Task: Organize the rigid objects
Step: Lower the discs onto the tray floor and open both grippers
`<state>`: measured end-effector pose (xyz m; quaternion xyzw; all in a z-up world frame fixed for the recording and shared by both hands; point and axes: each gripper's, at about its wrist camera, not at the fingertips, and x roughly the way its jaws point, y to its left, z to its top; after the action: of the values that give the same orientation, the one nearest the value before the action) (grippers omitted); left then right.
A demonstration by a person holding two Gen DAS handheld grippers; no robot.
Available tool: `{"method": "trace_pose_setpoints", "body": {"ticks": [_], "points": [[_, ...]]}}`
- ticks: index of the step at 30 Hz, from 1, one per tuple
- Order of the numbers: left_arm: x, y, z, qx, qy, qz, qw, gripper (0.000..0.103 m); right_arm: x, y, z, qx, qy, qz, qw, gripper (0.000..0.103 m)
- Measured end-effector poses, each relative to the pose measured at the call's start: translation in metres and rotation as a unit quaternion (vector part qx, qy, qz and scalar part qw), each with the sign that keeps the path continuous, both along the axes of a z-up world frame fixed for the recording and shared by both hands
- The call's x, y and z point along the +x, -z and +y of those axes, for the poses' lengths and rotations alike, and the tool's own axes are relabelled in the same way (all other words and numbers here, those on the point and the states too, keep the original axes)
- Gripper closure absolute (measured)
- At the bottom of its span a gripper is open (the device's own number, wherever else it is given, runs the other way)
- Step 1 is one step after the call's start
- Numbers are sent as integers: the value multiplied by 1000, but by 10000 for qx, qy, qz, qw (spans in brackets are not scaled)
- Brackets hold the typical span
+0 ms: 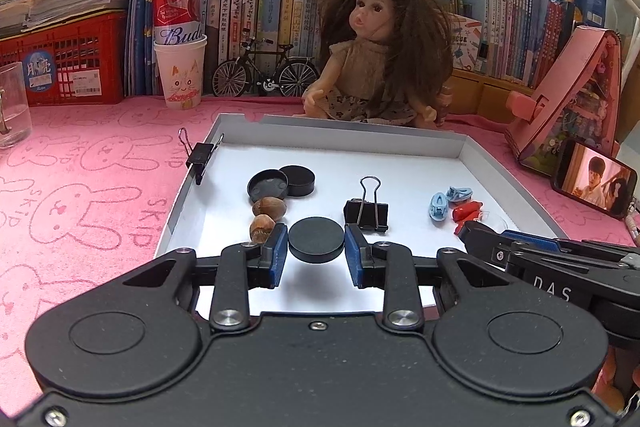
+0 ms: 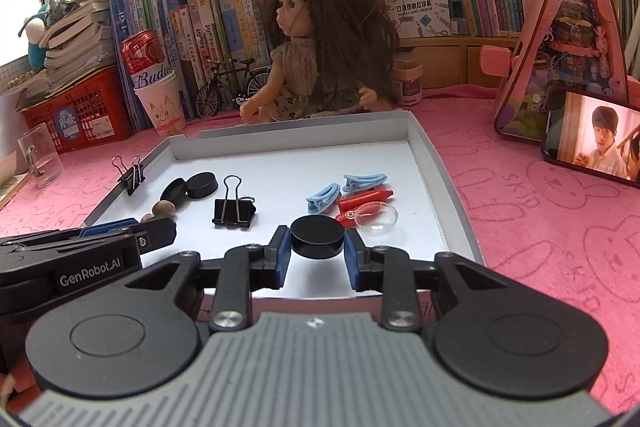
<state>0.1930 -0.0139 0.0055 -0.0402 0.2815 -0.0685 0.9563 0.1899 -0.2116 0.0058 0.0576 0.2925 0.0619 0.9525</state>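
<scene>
A white tray [image 1: 468, 151] holds small objects. My left gripper [image 1: 316, 247] is shut on a black round cap [image 1: 316, 237], held just above the tray floor near its front. My right gripper [image 2: 317, 245] is shut on another black round cap [image 2: 317, 237], also low over the tray. Two more black caps [image 1: 282, 181] lie further back, with two brown nuts [image 1: 266, 217] in front of them. A black binder clip [image 1: 367, 213] stands mid-tray; another [image 1: 200, 155] grips the left rim. Blue clips [image 2: 344, 189], red clips [image 2: 366, 201] and a clear dome [image 2: 376, 217] lie right.
A doll [image 1: 372, 55] sits behind the tray. A paper cup with a beer can [image 1: 180, 67], a model bicycle [image 1: 266, 71], red basket [image 1: 68, 63] and books line the back. A glass [image 1: 12, 107] stands left; a pink house [image 1: 576, 99] and phone [image 1: 594, 183] right.
</scene>
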Motion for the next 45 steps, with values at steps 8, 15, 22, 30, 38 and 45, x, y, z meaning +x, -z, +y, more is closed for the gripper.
{"method": "trace_pose_setpoints", "body": {"ticks": [8, 15, 22, 30, 38, 45], "points": [[11, 6, -2, 46, -64, 90, 9999, 74, 12, 6, 1, -42, 26, 128, 9999, 69], [16, 9, -2, 23, -81, 154, 9998, 74, 17, 9, 3, -83, 39, 188, 9998, 69], [29, 11, -3, 49, -72, 358, 9993, 74, 23, 10, 4, -168, 31, 245, 9996, 69], [44, 12, -5, 151, -127, 359, 9992, 74, 34, 12, 4, -275, 45, 284, 9992, 69], [68, 13, -3, 224, -251, 336, 9989, 74, 49, 13, 5, -321, 77, 311, 9990, 69], [76, 14, -4, 244, -245, 327, 9989, 74, 55, 13, 7, -419, 52, 299, 9987, 69]]}}
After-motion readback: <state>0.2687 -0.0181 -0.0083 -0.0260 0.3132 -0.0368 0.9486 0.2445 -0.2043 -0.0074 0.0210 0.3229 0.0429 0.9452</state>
